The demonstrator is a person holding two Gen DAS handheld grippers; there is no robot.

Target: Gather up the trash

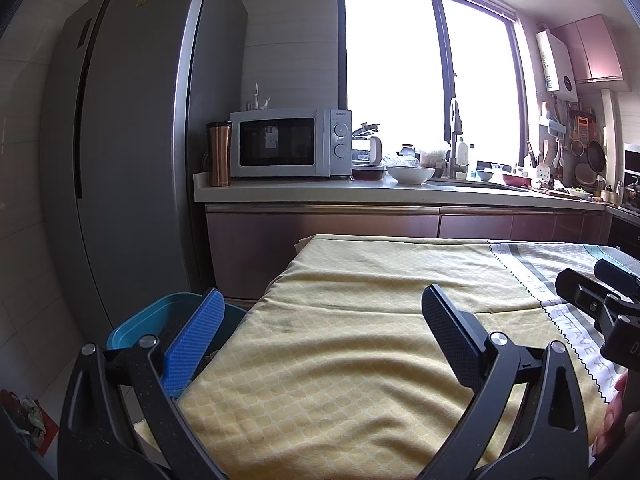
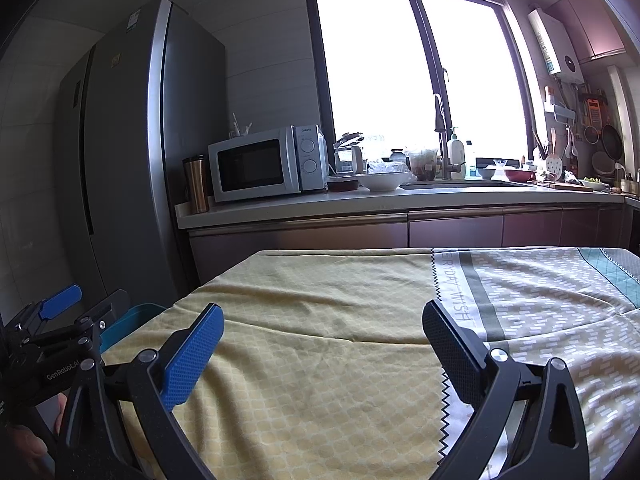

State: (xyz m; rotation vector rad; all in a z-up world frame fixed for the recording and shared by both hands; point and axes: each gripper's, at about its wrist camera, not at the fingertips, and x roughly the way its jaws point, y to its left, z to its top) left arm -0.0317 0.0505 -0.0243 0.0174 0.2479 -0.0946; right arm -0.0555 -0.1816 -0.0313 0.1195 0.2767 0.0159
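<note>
- Left gripper: jaws spread wide, nothing between them. It hangs over the yellow cloth that covers the table, near the table's left edge.
- Right gripper: jaws also wide apart and empty, over the same cloth, with the patterned band of the cloth under its right finger.
- Each gripper shows at the edge of the other's view; they sit side by side, apart.
- Blue bin: on the floor just beside the table's left edge, below table height. The left gripper's blue finger pad overlaps it in the left wrist view; in the right wrist view only a sliver of its rim shows, well left of the right gripper.
- Crumpled scrap: lies on the floor at far lower left, well apart from both grippers; what it is made of cannot be told.
- Background: fridge at left, microwave and copper mug on the counter, bowl beside the sink.
</note>
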